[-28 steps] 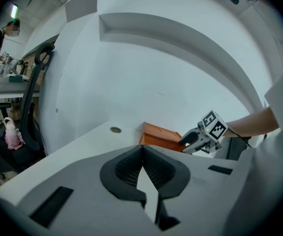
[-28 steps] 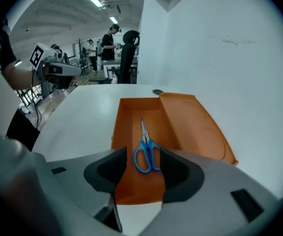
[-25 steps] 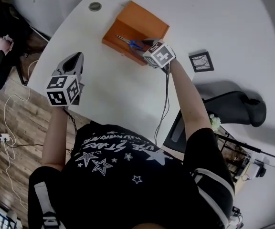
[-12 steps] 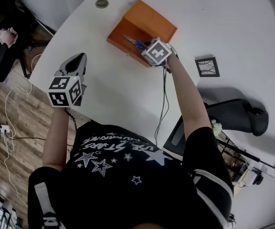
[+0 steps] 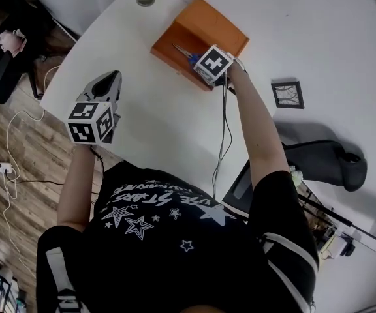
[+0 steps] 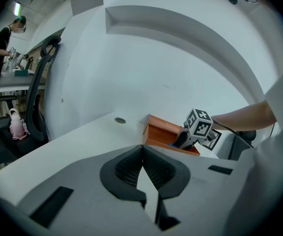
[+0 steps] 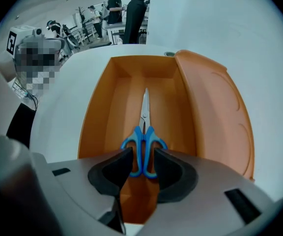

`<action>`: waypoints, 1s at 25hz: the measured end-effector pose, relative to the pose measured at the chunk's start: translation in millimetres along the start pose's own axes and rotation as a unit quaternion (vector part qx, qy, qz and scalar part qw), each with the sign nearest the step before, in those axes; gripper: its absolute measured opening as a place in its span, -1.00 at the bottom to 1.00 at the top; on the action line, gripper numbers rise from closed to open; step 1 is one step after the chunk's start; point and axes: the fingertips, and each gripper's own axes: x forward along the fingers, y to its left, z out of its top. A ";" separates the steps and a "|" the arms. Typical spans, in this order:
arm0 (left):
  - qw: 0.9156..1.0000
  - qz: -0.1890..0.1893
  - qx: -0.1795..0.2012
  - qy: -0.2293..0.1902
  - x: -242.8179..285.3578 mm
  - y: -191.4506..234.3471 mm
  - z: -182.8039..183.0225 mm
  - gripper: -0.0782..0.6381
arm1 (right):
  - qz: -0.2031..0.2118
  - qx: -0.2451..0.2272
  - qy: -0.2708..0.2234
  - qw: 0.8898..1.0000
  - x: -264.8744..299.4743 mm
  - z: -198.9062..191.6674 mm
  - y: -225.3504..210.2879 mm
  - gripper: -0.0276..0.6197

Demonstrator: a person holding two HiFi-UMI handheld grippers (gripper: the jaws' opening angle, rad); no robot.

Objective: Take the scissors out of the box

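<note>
Right tongs (image 7: pixel 142 157) lowered into orange box (image 7: pixel 102 107), closing on blue handles of scissors (image 7: pixel 144 136), left tongs (image 6: pixel 142 156) closed.

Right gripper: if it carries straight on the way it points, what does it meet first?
The scissors: their blue handles sit between the right gripper's closing jaws, with the pads apparently touching them. Right behind them is the floor of the orange box.

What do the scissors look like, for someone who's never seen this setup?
On the curved white table sits an open orange box. The scissors lie along its floor, the right tool closing its jaws around the handles. Blue loop handles and narrow steel blades: nothing else shows in the box.
</note>
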 end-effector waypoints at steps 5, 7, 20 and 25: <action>1.000 -0.001 -0.003 0.004 1.0 -0.2 -4.3 -0.73 | 0.022 0.010 0.016 1.000 2.8 -2.8 2.6 -0.46; 1.000 -0.001 -0.003 0.005 0.8 0.8 -4.7 -0.73 | 0.022 0.007 0.017 1.000 2.0 -2.0 3.0 -0.47; 1.000 -0.016 0.003 0.004 -0.2 -9.3 -6.4 -0.73 | -0.017 0.022 0.015 1.000 -3.0 -2.5 10.7 -0.59; 1.000 -0.014 0.009 0.003 -10.8 -6.9 -2.4 -0.73 | -0.032 0.031 -0.007 0.999 -21.7 2.6 13.2 -0.60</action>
